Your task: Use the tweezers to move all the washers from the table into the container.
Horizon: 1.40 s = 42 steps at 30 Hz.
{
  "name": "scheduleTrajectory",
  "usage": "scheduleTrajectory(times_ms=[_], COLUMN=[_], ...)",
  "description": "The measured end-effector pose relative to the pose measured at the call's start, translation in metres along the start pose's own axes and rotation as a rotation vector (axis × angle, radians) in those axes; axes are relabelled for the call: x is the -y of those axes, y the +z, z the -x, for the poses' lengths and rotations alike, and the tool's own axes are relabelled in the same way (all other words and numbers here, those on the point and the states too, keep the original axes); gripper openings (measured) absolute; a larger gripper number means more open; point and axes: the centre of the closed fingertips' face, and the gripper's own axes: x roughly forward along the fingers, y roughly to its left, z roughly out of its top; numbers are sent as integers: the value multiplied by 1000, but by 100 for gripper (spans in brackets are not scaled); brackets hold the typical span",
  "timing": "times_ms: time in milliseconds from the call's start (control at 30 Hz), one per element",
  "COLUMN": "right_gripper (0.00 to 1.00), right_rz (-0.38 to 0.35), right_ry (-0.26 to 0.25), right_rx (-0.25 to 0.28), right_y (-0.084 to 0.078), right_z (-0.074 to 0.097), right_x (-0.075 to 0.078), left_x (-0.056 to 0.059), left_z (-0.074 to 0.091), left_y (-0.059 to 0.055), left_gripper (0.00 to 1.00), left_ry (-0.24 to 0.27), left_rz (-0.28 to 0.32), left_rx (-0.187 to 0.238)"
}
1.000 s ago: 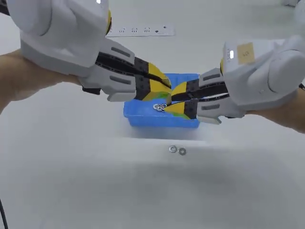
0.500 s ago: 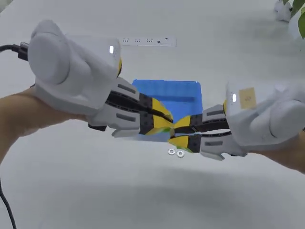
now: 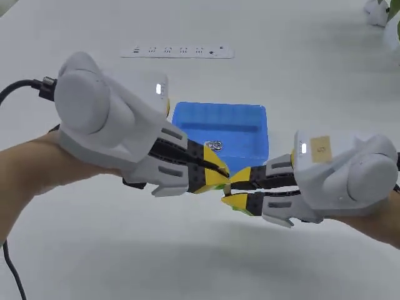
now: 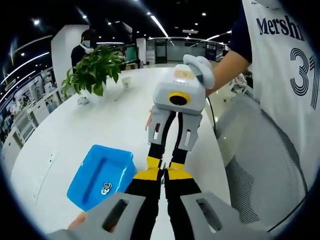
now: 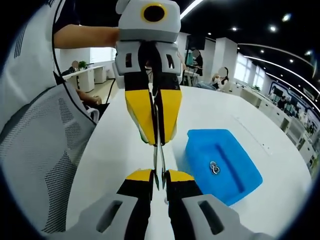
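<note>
Tweezers (image 5: 156, 160): clenched in L gripper (image 4: 164, 175), pinched by R gripper (image 5: 159, 181). Rec: lower slowly, level, beside container (image 3: 250, 122).

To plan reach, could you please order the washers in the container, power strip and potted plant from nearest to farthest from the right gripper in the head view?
1. Washers, in the blue container, just beyond the right gripper.
2. Power strip, farther back, left.
3. Potted plant, far right corner.
</note>
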Motion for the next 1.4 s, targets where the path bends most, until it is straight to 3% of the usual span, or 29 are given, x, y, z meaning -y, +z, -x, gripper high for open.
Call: scheduleTrajectory(times_ms=[300,533,1400], right_gripper=[12,12,12], right_rz=[-37,-46,-74], right_ry=[-15,-25,-17], right_rx=[-2,-7,-10], right_y=[-11,-14,-20], right_z=[-7,-9,-12], right_x=[8,14,13], left_x=[-9,-17,-16], left_z=[-9,-12,-18], left_y=[-10,-13,-16], left_gripper=[6,6,6], left_ry=[8,18,-3], left_rz=[7,11,27], left_rx=[-29,-27,-39])
